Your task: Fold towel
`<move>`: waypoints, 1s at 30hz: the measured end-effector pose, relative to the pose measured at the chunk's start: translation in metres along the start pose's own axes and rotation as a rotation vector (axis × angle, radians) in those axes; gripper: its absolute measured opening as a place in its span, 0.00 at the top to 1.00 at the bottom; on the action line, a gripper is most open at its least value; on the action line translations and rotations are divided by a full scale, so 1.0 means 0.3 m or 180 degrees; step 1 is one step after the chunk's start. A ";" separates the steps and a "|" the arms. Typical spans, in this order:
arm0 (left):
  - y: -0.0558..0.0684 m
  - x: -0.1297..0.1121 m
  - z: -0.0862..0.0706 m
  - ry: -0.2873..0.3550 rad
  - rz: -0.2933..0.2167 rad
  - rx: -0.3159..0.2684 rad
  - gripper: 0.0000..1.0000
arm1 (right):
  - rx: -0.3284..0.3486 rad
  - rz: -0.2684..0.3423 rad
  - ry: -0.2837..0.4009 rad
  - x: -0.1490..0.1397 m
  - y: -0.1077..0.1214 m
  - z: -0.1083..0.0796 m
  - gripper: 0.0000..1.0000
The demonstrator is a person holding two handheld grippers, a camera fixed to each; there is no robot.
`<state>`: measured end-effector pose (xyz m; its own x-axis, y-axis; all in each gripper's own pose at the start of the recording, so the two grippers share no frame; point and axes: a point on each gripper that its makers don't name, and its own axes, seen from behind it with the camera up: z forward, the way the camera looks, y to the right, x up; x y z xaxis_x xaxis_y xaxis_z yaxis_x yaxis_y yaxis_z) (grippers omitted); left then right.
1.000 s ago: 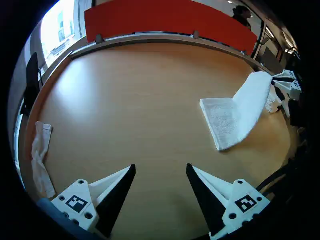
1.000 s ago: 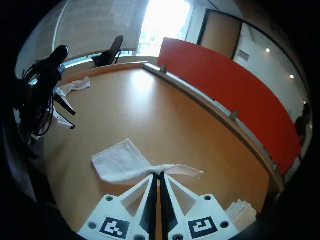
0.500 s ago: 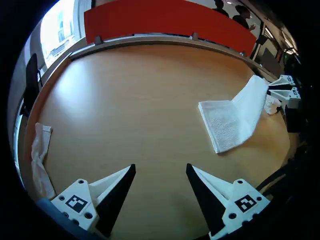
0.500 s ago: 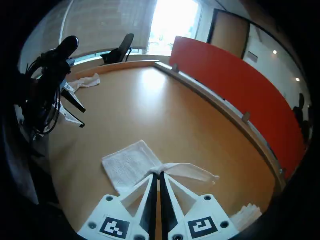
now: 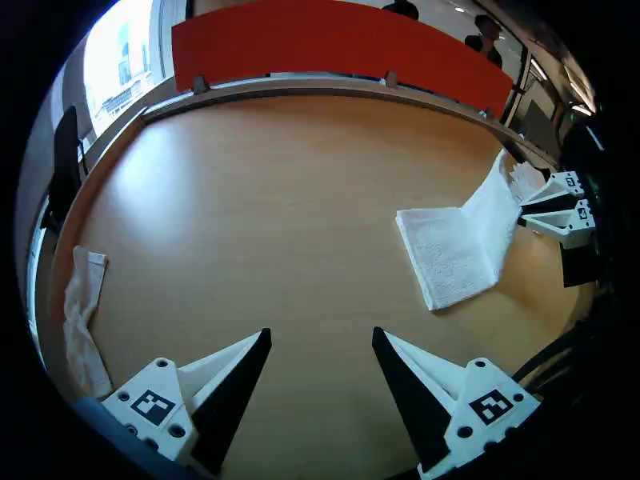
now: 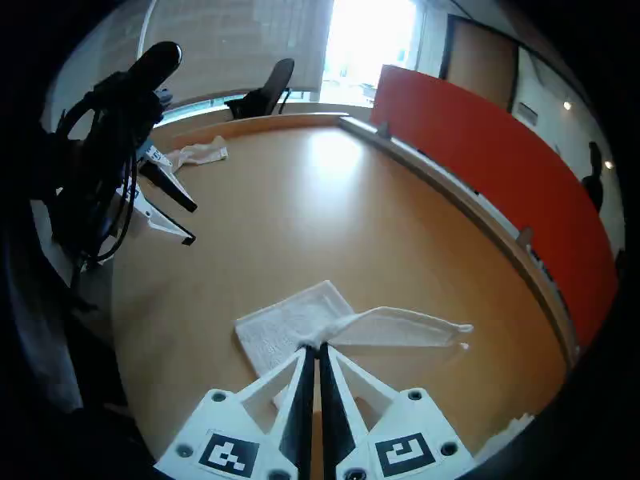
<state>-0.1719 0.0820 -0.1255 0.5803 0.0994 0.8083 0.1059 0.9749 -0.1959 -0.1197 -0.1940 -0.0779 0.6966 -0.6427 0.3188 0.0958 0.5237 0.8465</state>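
A broad, pale-orange wooden tabletop (image 5: 264, 200) with a glossy finish takes up most of the scene, and daylight from the window (image 5: 120, 56) throws a bright patch on it towards its far left corner. A red partition (image 5: 336, 40) on small metal brackets runs along the far edge of the tabletop, and the heads of people show above it. A dark office chair (image 6: 268, 92) stands past the tabletop's window-side edge, with blinds (image 6: 232, 40) and a brown door (image 6: 480, 64) on either side of the window. The white towel (image 5: 448, 248) lies close to the right edge of the tabletop; one part rests flat and the other part rises in a slack band. The right gripper (image 6: 317, 350) has its fingers pressed together on that raised part, pinching the cloth just above the flat portion. The left gripper (image 5: 320, 332) hovers over bare wood near the tabletop's near edge, well apart from the towel, its fingers spread wide with nothing between them. A second, crumpled white cloth (image 5: 80, 312) lies along the left edge of the tabletop.
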 end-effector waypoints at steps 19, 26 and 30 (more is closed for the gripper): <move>-0.090 -0.046 -0.046 -0.0002 -0.0130 0.0128 0.06 | 0.0247 0.0061 -0.0246 -0.071 -0.100 0.110 0.18; -0.088 -0.040 -0.047 0.0007 -0.0115 0.0122 0.06 | 0.0212 0.0120 -0.0247 -0.087 -0.089 0.103 0.16; -0.084 -0.035 -0.048 0.0012 -0.0112 0.0114 0.06 | 0.0197 0.0132 -0.0257 -0.100 -0.091 0.100 0.16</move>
<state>-0.1690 0.0535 -0.1372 0.5797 0.0641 0.8123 0.0976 0.9843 -0.1473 -0.1647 -0.2059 -0.0977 0.6393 -0.6655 0.3852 0.0224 0.5169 0.8558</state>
